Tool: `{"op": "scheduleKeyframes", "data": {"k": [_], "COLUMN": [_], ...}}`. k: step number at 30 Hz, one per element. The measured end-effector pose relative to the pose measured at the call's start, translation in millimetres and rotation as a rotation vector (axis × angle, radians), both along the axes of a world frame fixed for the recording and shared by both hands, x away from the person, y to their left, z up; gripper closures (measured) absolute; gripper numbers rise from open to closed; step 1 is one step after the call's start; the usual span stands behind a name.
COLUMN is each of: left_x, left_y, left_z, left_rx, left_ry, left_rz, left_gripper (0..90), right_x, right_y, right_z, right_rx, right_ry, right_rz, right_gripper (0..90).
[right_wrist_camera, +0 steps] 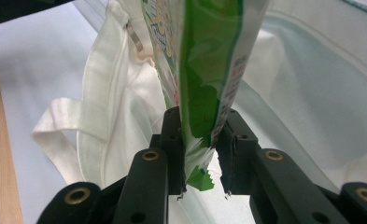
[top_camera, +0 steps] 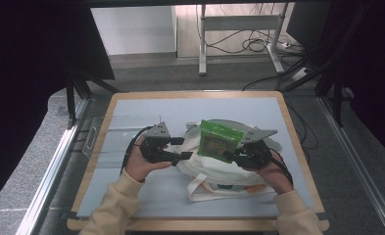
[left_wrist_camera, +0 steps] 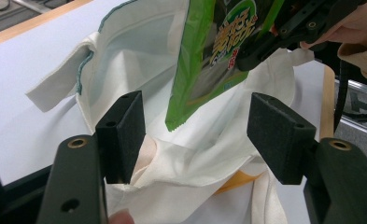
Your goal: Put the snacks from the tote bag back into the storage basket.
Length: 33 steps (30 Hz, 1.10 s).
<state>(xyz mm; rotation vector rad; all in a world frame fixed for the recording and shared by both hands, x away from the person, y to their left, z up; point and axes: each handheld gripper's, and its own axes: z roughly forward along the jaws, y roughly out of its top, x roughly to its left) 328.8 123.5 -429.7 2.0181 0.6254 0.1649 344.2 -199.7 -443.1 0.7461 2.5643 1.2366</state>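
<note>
**Packet held over bag, insertion not yet done**

High view: the right gripper (top_camera: 235, 155) holds the green snack packet (top_camera: 218, 140) upright above the white tote bag (top_camera: 214, 174) on the table (top_camera: 131, 110); the left gripper (top_camera: 181, 149) sits at the bag's nine o'clock.

Left gripper view: jaws stand apart, one pad (left_wrist_camera: 125, 135) against the bag's rim cloth, nothing clamped.

Right gripper view: jaws are clamped on the packet's lower edge (right_wrist_camera: 197, 154).

Judgement: the packet is picked; lowering it into the bag remains.

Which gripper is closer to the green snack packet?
Right. The right gripper is shut on the green snack packet's edge. The left gripper sits open beside it, over the white cloth bag.
</note>
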Motion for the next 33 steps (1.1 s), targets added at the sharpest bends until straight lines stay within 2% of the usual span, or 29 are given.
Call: {"op": "scheduleKeyframes", "data": {"k": [4,9,13,20,25,29,33], "left_x": [0.3,0.9,4.4,15.1,23.5,34.0,42.5], "left_y": [-0.4,-3.3,-6.1,-8.2,-18.4,-29.7,-38.0], "left_z": [4.6,18.1,35.3,60.0,76.1,83.1,85.3], "left_rx": [0.005,0.017,0.067,0.128,0.187,0.256,0.292], "left_ry": [-0.009,-0.032,-0.057,-0.094,-0.134,-0.135,-0.125], "left_rz": [0.0,-0.007,-0.033,-0.076,-0.128,-0.163,-0.21], "left_gripper": [37.1,37.3,37.5,36.7,33.5,31.5,31.4], "right_x": [0.6,1.1,1.4,0.1,1.4,4.5,2.7], "right_y": [-0.3,-2.4,-2.9,0.2,3.4,7.4,9.9], "right_z": [-1.2,-0.4,-0.5,-0.3,-1.1,-1.2,0.2], "right_rx": [-0.013,-0.012,-0.015,-0.02,-0.035,-0.039,-0.042], "right_ry": [0.005,0.01,0.01,0.009,0.014,0.014,0.011], "right_rz": [0.002,0.002,0.003,0.023,0.035,0.045,0.059], "right_gripper": [73.0,72.9,72.9,72.9,72.9,72.9,72.9]}}
